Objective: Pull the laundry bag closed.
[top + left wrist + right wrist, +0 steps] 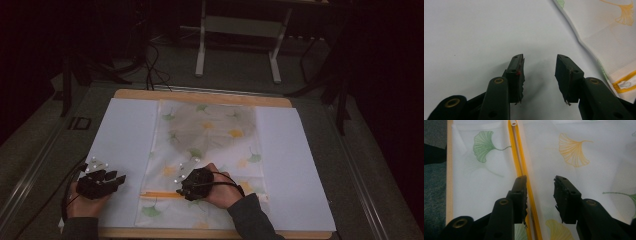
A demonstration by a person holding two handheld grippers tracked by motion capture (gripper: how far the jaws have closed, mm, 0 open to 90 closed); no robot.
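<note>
Left claw (539,75) gapes empty over white surface (474,37) — right claw (540,197) gapes empty over mesh bag (586,170), yellow zipper (520,165) partly hidden.

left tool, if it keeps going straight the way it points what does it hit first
Probably nothing at once: the open left tool points across bare white sheet. The edge of the ginkgo-print mesh bag lies off to one side of that line, though depth is hard to judge.

A dim room with grey carpet floor (235,70), a white-legged table frame (240,27) and trailing cables (152,67) behind
</note>
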